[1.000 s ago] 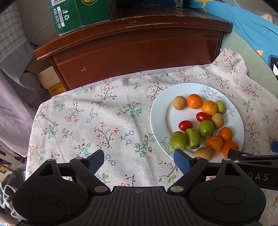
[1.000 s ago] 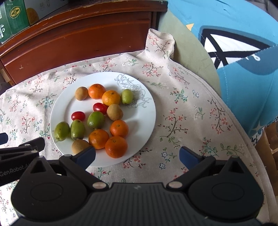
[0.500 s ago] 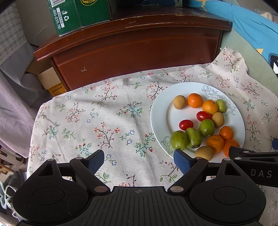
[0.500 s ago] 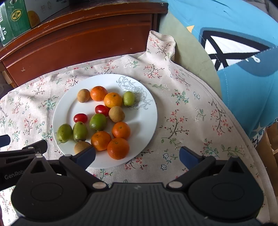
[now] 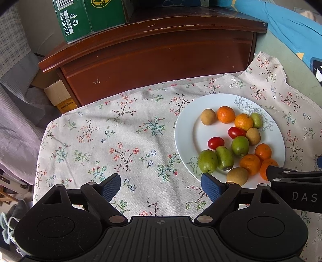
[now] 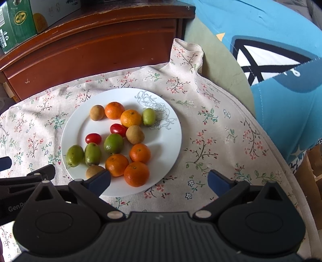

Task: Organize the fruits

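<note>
A white plate (image 5: 185, 139) (image 6: 171, 141) on the floral cloth holds mixed fruit: several mandarins (image 5: 225, 114) (image 6: 136, 173), several green fruits (image 5: 207, 161) (image 6: 113, 143), three brown fruits (image 5: 208, 116) (image 6: 134, 134) and two cherry tomatoes (image 5: 215, 142) (image 6: 93, 138). My left gripper (image 5: 161, 186) is open and empty above the cloth, left of the plate's near edge. My right gripper (image 6: 159, 182) is open and empty above the plate's near rim; its left finger (image 6: 98, 181) partly hides a brown fruit.
The floral cloth (image 5: 112, 141) covers the table. A dark wooden cabinet (image 5: 153, 50) stands behind it with a green carton (image 5: 90, 18) on top. Blue fabric (image 6: 271, 50) lies at the right. Cardboard boxes (image 5: 58, 96) sit at the left.
Both grippers have drawn back and up slightly, so the plate sits a little lower and farther in view. The fruit has not moved. Both stay open.
</note>
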### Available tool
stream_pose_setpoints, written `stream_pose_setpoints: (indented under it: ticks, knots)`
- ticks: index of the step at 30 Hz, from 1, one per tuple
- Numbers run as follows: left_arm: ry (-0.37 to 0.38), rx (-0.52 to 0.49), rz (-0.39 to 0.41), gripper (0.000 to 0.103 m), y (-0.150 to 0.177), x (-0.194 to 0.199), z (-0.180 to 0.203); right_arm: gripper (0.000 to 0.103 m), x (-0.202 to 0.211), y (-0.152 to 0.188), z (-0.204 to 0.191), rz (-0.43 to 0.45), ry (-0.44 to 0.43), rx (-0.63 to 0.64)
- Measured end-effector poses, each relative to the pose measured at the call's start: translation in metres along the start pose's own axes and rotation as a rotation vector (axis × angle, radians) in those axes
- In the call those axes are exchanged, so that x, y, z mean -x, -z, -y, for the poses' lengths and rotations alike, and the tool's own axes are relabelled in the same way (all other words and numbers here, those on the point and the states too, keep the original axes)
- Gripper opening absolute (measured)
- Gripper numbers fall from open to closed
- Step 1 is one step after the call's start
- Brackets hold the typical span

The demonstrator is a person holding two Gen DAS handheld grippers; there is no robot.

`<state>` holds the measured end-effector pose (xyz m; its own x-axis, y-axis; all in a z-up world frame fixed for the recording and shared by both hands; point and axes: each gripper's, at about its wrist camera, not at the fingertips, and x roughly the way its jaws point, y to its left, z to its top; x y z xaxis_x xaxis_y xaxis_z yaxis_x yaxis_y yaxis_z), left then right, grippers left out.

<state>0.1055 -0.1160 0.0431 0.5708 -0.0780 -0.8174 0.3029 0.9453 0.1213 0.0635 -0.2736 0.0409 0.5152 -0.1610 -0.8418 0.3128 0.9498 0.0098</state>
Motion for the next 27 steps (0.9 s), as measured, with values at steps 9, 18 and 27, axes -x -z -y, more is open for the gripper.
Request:
stream_pose_setpoints:
  ticks: [9,18,27]
  knots:
    - [-0.001,-0.002,0.002,0.089,0.0014,0.0006,-0.0006,0.102,-0.0007,0.0007,-0.0002,0.002,-0.001,0.001]
    - [-0.005,-0.003,0.006,0.089,0.0018,0.0007,-0.0003,0.102,0.0001,0.0008,-0.001,0.004,-0.006,0.001]
    - [-0.009,-0.006,0.005,0.089,0.0019,0.0006,0.0001,0.102,0.0005,0.0009,-0.001,0.006,-0.012,0.004]
